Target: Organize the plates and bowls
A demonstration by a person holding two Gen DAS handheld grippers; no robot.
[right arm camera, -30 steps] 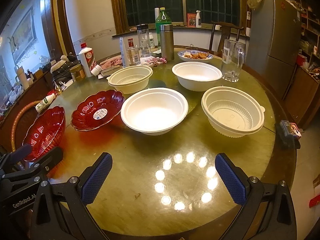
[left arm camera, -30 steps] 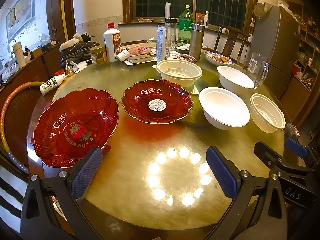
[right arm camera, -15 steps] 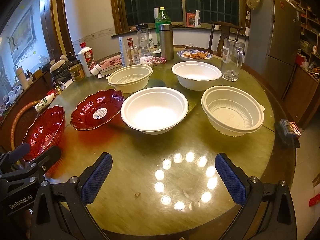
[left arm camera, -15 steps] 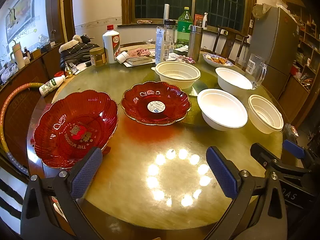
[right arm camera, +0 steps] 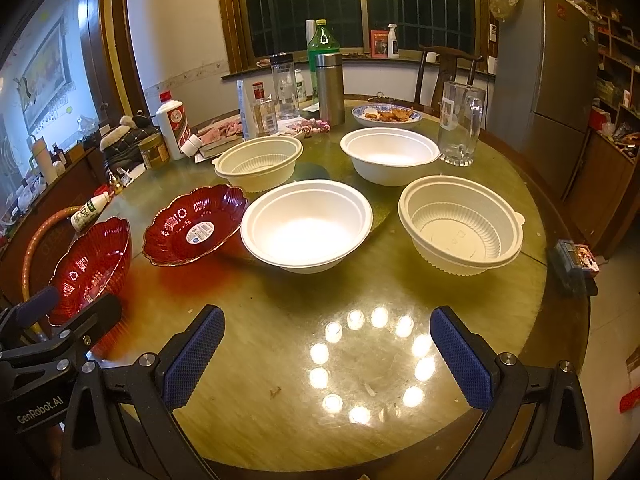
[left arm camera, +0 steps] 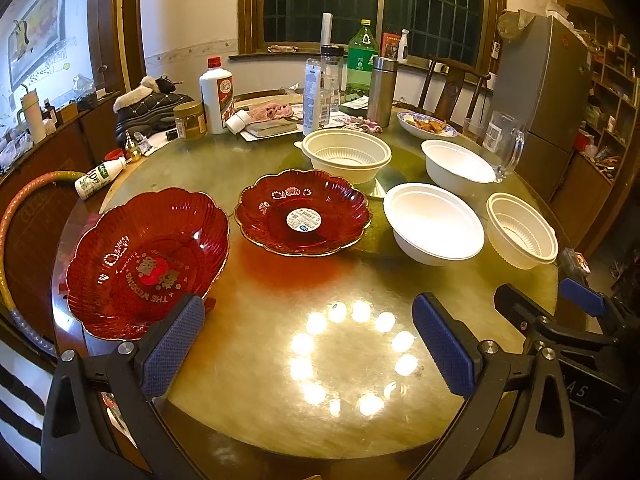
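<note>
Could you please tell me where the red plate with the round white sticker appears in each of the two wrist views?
Left wrist view: the red plate with the white sticker sits just above centre, right of the larger red plate.
Right wrist view: it lies left of centre, tilted against the smooth white bowl.
Shared landmark: the steel flask at the table's far side.

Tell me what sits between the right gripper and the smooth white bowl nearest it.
Nothing: right gripper and smooth white bowl are separated only by bare glass tabletop with lamp reflections, per the right wrist view.
</note>
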